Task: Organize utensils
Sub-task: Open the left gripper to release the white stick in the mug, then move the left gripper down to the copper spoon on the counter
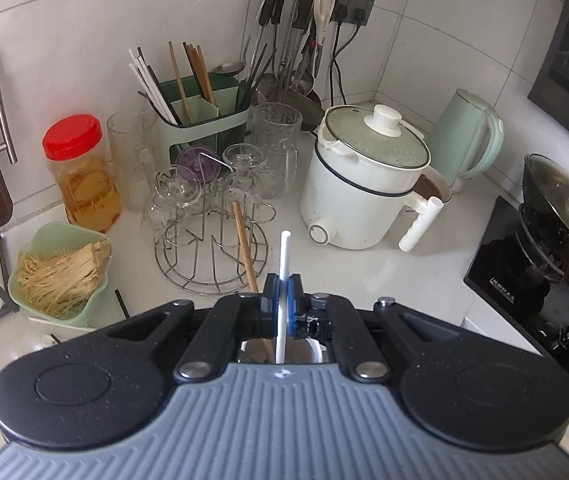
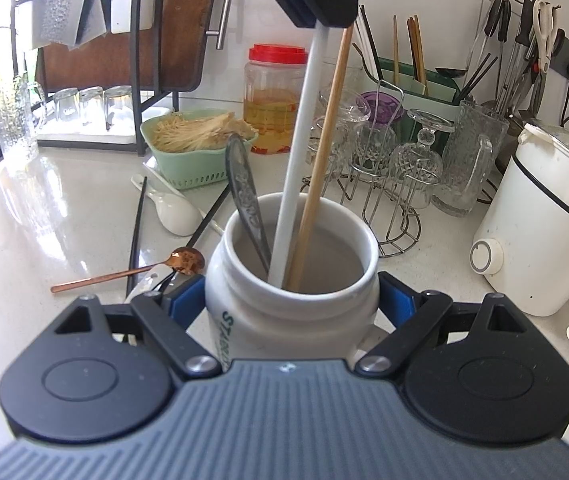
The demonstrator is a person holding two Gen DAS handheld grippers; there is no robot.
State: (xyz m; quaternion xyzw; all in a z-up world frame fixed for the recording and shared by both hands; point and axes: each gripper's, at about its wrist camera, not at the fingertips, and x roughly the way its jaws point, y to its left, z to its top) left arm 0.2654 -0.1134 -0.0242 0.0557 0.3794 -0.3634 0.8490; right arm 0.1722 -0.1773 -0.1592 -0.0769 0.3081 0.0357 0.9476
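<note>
A tiled kitchen corner backs a pale worktop (image 2: 44, 216) crowded with glassware, a green utensil caddy (image 1: 204, 120) full of chopsticks and a white electric pot (image 1: 364, 184) toward the right-hand wall. Near the front edge stands a white ceramic jar (image 2: 290, 304), clasped on both flanks by the right tool (image 2: 290, 300), whose blue pads press its sides. The left tool (image 1: 283, 300) is closed tight on a white chopstick (image 2: 298, 152), gripping it near its upper end.

The white chopstick's long axis runs steeply, close to upright and leaning a little: lower tip inside the jar against the near wall, upper end toward the left tool overhead. Beside it in the jar stand a wooden chopstick (image 2: 324, 168), leaning much the same way, and an embossed metal spoon handle (image 2: 244, 192) tilted toward the jar's left rim.

Risks, as I judge them: released while so high, the white chopstick could tip and clatter onto the rim, or knock the wooden one askew. Pushing it down at a slant may lever against the jar wall and rock the jar in the right tool's clasp. The wooden chopstick sits just beside the left tool and could be snagged as that tool lifts away. A copper spoon (image 2: 132, 270), a white ceramic spoon (image 2: 172, 208) and black chopsticks (image 2: 137, 232) lie loose left of the jar, awaiting sorting
</note>
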